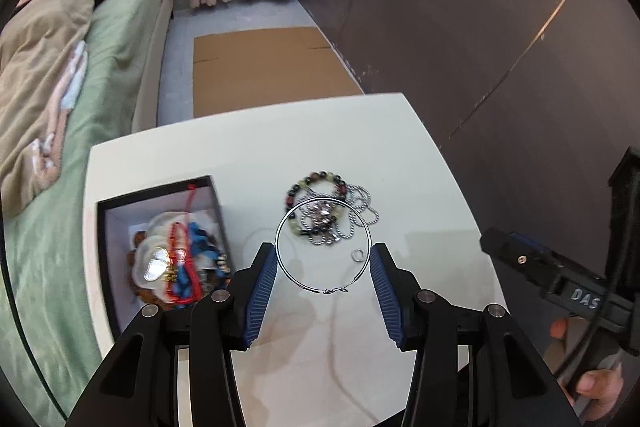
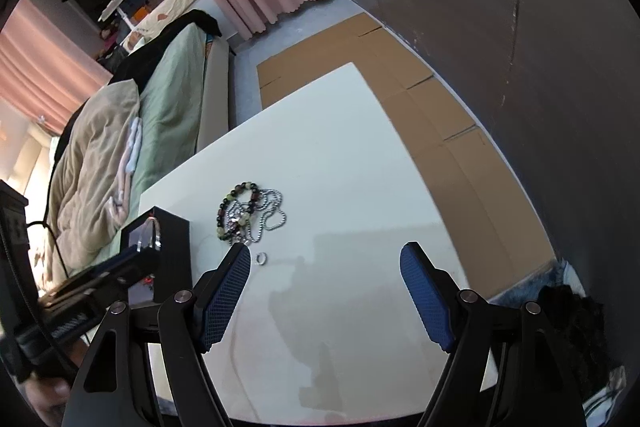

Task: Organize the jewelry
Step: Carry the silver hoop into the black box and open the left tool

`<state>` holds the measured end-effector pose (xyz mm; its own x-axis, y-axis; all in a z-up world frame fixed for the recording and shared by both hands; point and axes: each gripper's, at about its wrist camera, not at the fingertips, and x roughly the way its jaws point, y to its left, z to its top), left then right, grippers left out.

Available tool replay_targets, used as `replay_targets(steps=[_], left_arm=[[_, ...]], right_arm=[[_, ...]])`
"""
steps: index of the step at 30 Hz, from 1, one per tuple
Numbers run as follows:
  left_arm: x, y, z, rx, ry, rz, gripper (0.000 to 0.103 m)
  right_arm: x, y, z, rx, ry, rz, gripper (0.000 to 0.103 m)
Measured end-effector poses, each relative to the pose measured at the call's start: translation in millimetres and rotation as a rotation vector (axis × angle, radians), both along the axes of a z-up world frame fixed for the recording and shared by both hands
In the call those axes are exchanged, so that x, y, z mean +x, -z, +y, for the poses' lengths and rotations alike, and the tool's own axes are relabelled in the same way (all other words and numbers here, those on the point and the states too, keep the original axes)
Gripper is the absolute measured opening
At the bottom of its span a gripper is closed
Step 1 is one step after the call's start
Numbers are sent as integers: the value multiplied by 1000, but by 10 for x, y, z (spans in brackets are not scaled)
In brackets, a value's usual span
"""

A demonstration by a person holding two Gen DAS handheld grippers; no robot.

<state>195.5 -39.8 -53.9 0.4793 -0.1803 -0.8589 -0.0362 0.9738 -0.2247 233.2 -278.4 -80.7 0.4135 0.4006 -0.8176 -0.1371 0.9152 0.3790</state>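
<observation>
left gripper (image 1: 323, 259) clamps a thin silver hoop bangle (image 1: 280, 227) across its width above the white table (image 1: 420, 163), open black jewelry box (image 1: 102, 259) to its left; right gripper (image 2: 325, 263) gapes empty, farther off.

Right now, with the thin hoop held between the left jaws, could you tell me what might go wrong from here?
1. The silver hoop is pinched only at its two edges by the left gripper; it may flex or slip out.
2. The box is already heaped with jewelry, so the hoop could snag or overhang.
3. The small ring lies loose near the tangled chains and could be knocked away.
</observation>
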Motion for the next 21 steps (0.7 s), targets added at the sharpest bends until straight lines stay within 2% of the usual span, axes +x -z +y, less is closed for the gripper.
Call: replay_targets(steps=[12, 21], left_arm=[[-171, -104, 587, -75, -81, -37, 50], [-185, -39, 971, -96, -145, -31, 50]], right_arm=[[-11, -26, 378, 51, -71, -35, 78], [186, 83, 730, 62, -97, -10, 77]])
